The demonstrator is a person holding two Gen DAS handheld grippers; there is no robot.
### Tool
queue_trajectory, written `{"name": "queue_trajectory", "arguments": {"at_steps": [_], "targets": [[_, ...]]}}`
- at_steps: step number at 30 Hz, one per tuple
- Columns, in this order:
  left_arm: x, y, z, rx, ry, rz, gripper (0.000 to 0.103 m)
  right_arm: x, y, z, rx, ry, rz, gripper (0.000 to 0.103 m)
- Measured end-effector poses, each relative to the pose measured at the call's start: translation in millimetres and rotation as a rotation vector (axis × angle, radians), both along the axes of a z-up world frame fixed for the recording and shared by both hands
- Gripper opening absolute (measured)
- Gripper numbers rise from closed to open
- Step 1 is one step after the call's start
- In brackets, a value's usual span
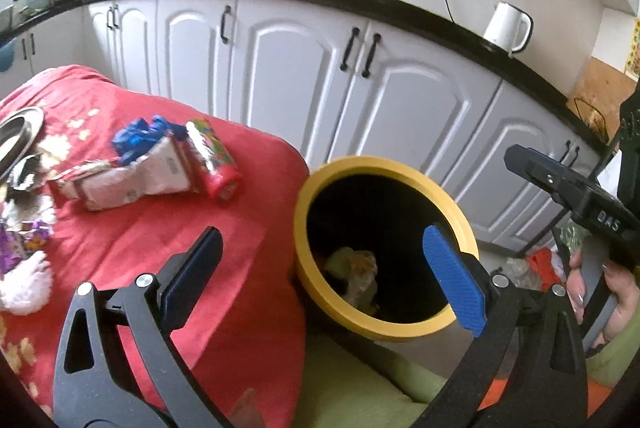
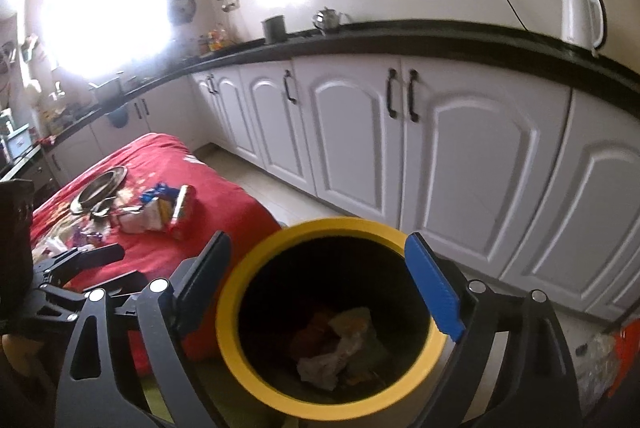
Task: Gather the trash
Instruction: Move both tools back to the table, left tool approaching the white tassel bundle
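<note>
Right now both grippers hang with their fingers spread wide and nothing between them. The right gripper frames the yellow-rimmed bin: the bin's mouth sits between and just beyond its two fingers, the blue pad over the rim's far-right side. Down inside the bin lies crumpled trash, pale and reddish pieces together at the bottom.

The left gripper is also open, its dark finger over the red cloth and its blue-padded finger in front of the bin's dark opening. The bin stands just beside the cloth's edge, ahead and right of the left fingers. Beyond the left finger, well apart from it, uncollected wrappers lie on the cloth: a pale torn packet, a blue crumpled piece touching it, and a red printed tube leaning against them. A metal plate sits farther left.
</note>
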State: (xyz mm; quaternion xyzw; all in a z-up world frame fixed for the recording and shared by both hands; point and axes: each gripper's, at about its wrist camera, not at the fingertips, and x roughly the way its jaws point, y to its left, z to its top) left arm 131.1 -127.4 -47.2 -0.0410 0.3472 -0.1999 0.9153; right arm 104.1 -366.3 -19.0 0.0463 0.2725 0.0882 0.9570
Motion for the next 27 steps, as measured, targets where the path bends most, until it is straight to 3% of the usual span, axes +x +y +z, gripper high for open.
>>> {"name": "queue_trajectory", "arguments": {"at_steps": [27], "targets": [[-29.6, 67.5, 35.6, -0.034, -0.126, 0.17, 0.092, -14.8, 70.7, 24.8, -0.029, -0.016, 0.156, 0.091]]}}
